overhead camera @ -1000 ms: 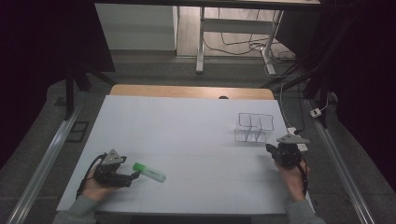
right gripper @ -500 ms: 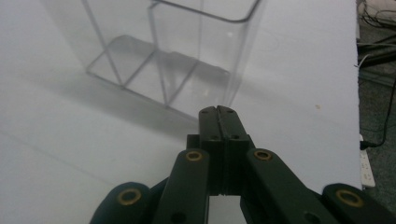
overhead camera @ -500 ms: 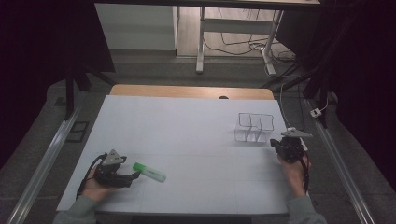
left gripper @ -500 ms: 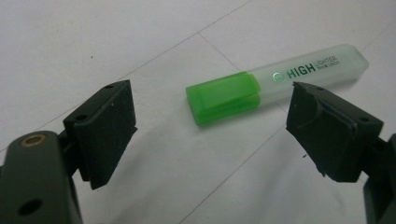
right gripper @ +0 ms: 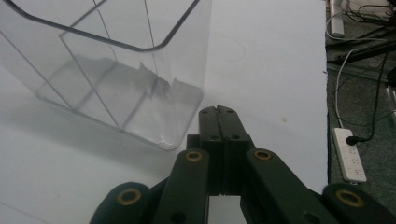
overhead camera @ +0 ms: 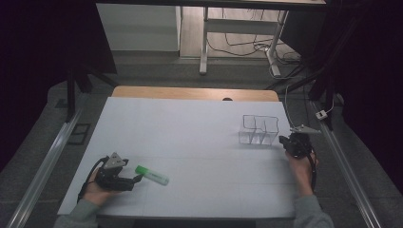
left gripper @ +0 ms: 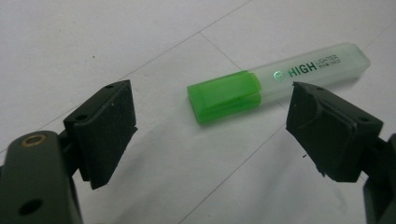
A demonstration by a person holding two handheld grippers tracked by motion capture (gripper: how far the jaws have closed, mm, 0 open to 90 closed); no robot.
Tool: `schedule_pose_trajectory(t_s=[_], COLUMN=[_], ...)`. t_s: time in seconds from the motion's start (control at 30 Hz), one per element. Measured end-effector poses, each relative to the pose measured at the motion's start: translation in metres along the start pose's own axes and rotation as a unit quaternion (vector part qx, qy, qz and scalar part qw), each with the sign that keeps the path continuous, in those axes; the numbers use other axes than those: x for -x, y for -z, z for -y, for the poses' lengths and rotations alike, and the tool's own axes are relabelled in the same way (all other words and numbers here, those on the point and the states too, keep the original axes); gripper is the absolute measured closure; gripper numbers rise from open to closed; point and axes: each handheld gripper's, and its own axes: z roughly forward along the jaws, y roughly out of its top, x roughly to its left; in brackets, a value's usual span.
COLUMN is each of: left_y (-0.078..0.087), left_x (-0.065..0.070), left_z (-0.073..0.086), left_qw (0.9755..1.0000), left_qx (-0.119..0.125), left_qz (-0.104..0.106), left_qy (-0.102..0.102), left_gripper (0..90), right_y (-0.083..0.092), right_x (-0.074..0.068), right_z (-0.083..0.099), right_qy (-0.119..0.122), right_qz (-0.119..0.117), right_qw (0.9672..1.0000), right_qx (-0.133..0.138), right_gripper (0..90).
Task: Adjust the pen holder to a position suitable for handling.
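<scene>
Highlighter [overhead camera: 152, 175] with a green cap and "HIGHLIGHTER" print lies flat on the white table [overhead camera: 190, 133], lower left of the high view. The left gripper [overhead camera: 134, 180] sits right at its cap end, jaws spread wide, not touching it. Over on the right, the right gripper [overhead camera: 284, 140] has its jaws pressed together, just beside a clear plastic divided organizer [overhead camera: 259, 129].

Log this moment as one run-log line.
left tongs: open, by green highlighter, no contact | right tongs: shut, empty, beside clear divided organizer | highlighter: flat on table
</scene>
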Motion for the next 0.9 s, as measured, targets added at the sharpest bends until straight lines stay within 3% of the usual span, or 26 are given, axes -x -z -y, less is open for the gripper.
schedule_pose_trajectory(t_s=[0.37,0.9], left_y=[0.000,-0.001], left_x=[0.000,0.000], left_z=[0.000,0.000], left_qw=[1.0000,1.0000], left_qx=[-0.001,-0.004], left_qz=[0.000,0.001], left_qy=[-0.001,-0.003], left_gripper=[15.9,15.9], right_y=[-0.018,-0.022], right_x=[0.004,0.000], right_z=[-0.010,-0.016], right_qy=[0.009,0.020], right_qz=[-0.014,-0.015], right_qw=[0.9998,0.9996], right_qx=[-0.011,-0.010], right_gripper=[89.5,89.6])
